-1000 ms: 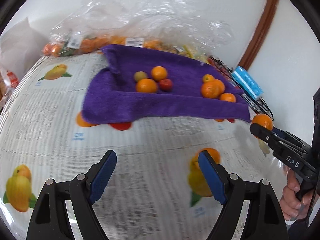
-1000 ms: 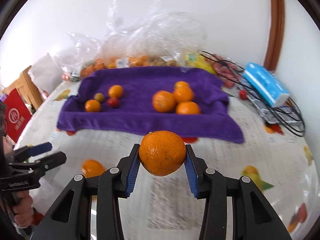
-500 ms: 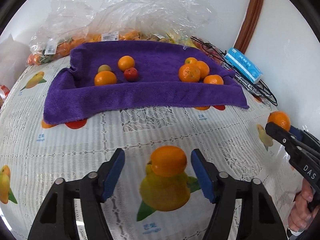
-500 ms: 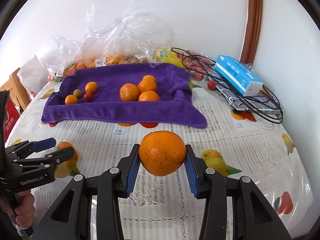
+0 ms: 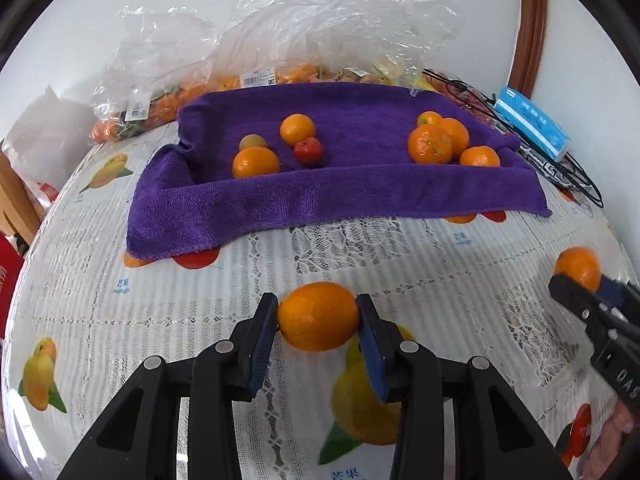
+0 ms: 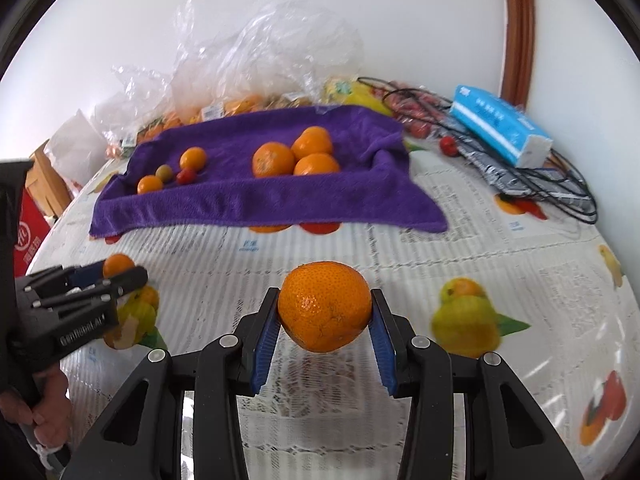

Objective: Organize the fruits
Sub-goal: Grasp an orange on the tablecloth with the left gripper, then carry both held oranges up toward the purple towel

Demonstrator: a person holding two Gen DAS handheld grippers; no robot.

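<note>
My left gripper [image 5: 318, 322] is shut on a small smooth orange [image 5: 319, 316] just above the tablecloth. My right gripper [image 6: 325, 308] is shut on a bigger dimpled mandarin [image 6: 325, 305] held above the table. A purple towel [image 5: 320, 196] lies ahead with two groups of fruit: small oranges, a greenish fruit and a red one on the left [image 5: 276, 146], larger mandarins on the right [image 5: 444, 142]. The right gripper [image 5: 584, 284] shows at the right edge of the left wrist view. The left gripper [image 6: 108, 274] shows at the left of the right wrist view.
Clear plastic bags of fruit [image 5: 256, 76] lie behind the towel by the wall. A blue tissue pack [image 6: 500, 126] and black cables [image 6: 520, 176] sit at the back right. The fruit-print tablecloth [image 6: 460, 248] covers the table. A red bag [image 6: 26, 236] is at the left edge.
My left gripper moved over the small orange on the cloth and shut on it. My right gripper drew back from the towel, still holding the mandarin.
</note>
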